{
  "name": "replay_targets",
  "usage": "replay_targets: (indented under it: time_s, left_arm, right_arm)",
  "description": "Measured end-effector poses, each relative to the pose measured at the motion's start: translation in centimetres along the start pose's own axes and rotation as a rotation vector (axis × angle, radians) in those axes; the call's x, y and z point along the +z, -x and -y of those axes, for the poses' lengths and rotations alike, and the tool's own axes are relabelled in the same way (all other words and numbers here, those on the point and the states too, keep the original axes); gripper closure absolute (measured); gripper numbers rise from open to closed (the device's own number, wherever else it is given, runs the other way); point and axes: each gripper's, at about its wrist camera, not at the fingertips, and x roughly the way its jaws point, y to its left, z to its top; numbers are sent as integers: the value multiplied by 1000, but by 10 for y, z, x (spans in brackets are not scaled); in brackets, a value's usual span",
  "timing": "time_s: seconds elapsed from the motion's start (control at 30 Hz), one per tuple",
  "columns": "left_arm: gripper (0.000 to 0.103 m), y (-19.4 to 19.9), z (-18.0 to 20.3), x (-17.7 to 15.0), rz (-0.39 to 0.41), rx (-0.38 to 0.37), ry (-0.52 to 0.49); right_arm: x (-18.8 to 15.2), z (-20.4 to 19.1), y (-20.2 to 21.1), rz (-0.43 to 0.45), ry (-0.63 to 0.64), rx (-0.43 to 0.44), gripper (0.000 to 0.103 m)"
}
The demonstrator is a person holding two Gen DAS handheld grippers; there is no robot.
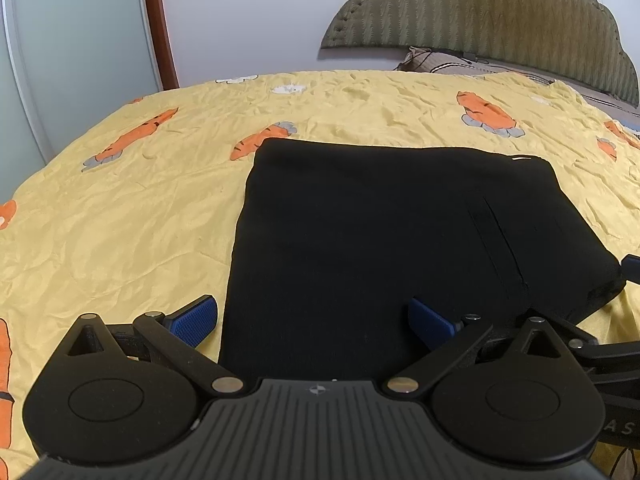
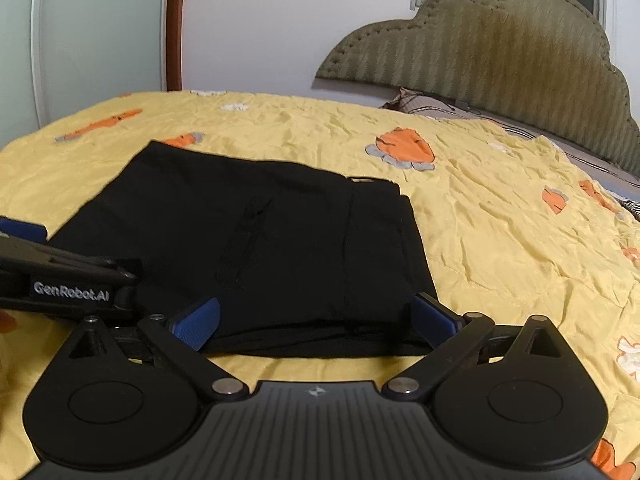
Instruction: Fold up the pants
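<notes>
The black pants [image 1: 380, 240] lie folded into a flat rectangle on the yellow bedspread [image 1: 120, 240]. My left gripper [image 1: 314, 320] is open at their near left corner. Its left pad [image 1: 196, 320] hangs over the bedspread beside the cloth edge and its right pad [image 1: 432, 320] over the black cloth. In the right wrist view the pants [image 2: 260, 240] fill the middle. My right gripper [image 2: 316, 318] is open wide at their near right corner. The folded near edge sits between its pads [image 2: 198, 320], which do not press on it. The left gripper's body [image 2: 72, 280] shows at the left.
The bedspread [image 2: 500, 240] carries orange carrot prints and is wrinkled all around the pants. A green padded headboard [image 2: 500, 60] and a pillow [image 2: 424, 106] stand at the far right. A frosted door with a brown frame [image 2: 174, 24] is at the far left.
</notes>
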Motion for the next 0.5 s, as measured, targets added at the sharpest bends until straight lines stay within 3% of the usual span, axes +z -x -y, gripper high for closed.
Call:
replay_targets:
  time_s: [0.2, 0.3, 0.37, 0.5]
  left_arm:
    - [0, 1, 1, -2, 7, 10, -7]
    - [1, 2, 2, -3, 12, 17, -12]
    - [1, 2, 3, -3, 11, 19, -15]
    - [1, 3, 3, -4, 16, 21, -25]
  right_arm:
    - [8, 11, 11, 72, -45, -35, 0]
    - [11, 16, -1, 43, -49, -38, 0]
    - [9, 15, -17, -31, -20, -53, 0]
    - [1, 17, -16, -18, -54, -47, 0]
